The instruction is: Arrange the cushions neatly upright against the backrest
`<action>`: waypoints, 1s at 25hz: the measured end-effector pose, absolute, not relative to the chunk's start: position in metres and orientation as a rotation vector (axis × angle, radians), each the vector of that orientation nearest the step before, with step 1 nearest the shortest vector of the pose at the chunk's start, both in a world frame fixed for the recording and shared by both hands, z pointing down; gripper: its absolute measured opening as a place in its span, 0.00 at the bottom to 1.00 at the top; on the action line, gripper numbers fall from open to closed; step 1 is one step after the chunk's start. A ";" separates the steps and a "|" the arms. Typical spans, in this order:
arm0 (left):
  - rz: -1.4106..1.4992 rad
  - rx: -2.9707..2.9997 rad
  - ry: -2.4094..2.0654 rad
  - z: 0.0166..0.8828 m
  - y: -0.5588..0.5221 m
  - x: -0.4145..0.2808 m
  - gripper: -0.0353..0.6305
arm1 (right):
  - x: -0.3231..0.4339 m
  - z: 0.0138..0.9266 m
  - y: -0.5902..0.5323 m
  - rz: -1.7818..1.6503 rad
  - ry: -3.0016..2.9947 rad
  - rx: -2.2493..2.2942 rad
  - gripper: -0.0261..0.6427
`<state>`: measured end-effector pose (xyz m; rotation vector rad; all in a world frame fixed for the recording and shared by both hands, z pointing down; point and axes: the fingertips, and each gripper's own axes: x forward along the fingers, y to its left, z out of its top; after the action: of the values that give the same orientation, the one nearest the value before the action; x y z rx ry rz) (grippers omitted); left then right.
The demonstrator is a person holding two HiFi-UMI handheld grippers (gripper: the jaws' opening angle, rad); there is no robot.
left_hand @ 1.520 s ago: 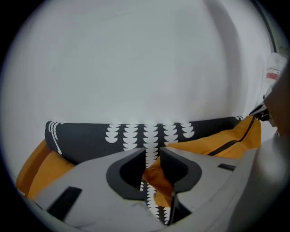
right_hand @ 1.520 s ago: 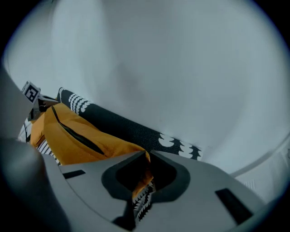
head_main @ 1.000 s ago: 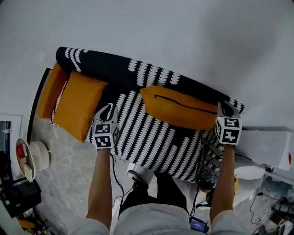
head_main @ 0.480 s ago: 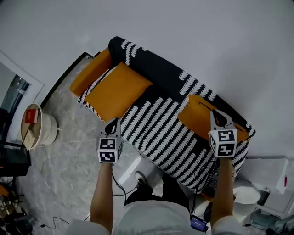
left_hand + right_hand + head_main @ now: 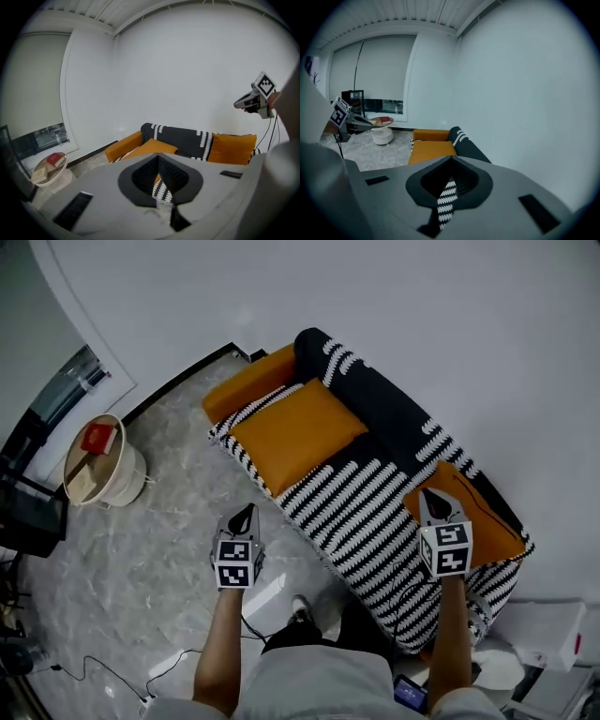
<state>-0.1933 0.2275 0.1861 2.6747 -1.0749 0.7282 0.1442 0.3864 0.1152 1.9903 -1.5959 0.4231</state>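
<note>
The sofa [image 5: 361,507] is the big stripy thing, and both cushions are on it. One orange cushion [image 5: 298,432] lies flat on the sofa seat, next to the orange arm at one end. It is not standing up, so I think it is the job left to do. The other orange cushion [image 5: 487,521] is at the other end of the sofa. The left gripper view shows it standing up against the backrest [image 5: 394,418], so that one looks done. The left claw [image 5: 244,514] hangs over the floor in front of the sofa and touches nothing. Its jaws have just been closing and are pressed together with nothing between them. The right claw [image 5: 431,498] hangs by the sofa end with the standing cushion but does not hold it. Its jaws have just been closing too, and they are pressed together on nothing. I think both hang free because no cushion is being moved right now. From above, the right claw covers part of the standing cushion, so I cannot tell if it sits straight. The person's arm hides a bit of that sofa end too.
</note>
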 end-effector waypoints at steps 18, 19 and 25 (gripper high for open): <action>0.857 2.512 -1.180 0.254 0.138 -0.187 0.07 | 0.186 0.187 0.234 0.501 -1.706 1.836 0.05; 0.860 2.502 -1.184 0.255 0.131 -0.180 0.07 | 0.193 0.191 0.223 0.508 -1.712 1.817 0.05; 0.866 2.432 -1.247 0.270 0.092 -0.150 0.07 | 0.230 0.214 0.166 0.522 -1.743 1.720 0.05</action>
<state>-0.1495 0.0919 0.2700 2.4316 -1.2466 0.8662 0.2296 0.1658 0.2142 1.7204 -1.7426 0.5225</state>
